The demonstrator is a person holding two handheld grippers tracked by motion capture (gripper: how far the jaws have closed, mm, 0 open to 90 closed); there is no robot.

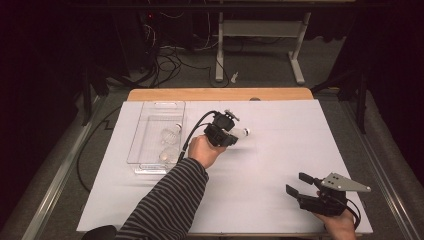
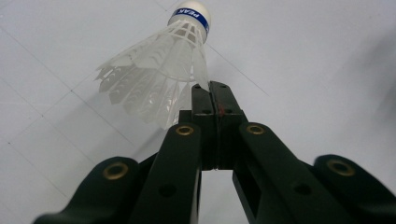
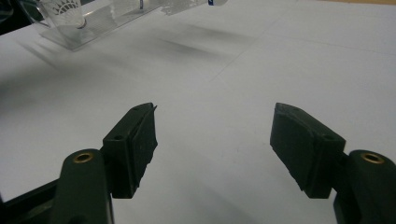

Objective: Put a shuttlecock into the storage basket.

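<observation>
Table [image 1: 280, 165], covered by a white sheet, its wooden far edge exposed; it bears everything listed below. Clear plastic tray [image 1: 150, 112], rectangular, standing on the left part of the sheet with its long sides running near to far; it holds two white shuttlecocks [image 1: 171, 133], one toward the middle of the tray and the other nearer its near end. In the right gripper view the tray [image 3: 100, 25] appears at the far left. Left gripper [image 1: 227, 134], black, carried in a hand with a striped sleeve, positioned just right of the tray over the middle of the sheet; its jaws are pressed together on the skirt edge of a shuttlecock, gripping it. Right gripper [image 1: 295, 184], black with a grey three-cornered plate on top, held at the near right corner of the sheet, well apart from the left one; in its own view the jaws stand wide with nothing between them, bare sheet beneath. Held shuttlecock [image 2: 159, 70], white plastic skirt, white cork end with a blue band, the cork pointing away from the left gripper [image 2: 215, 88]; in the high view its cork [image 1: 243, 132] juts out to the right of the jaws.
</observation>
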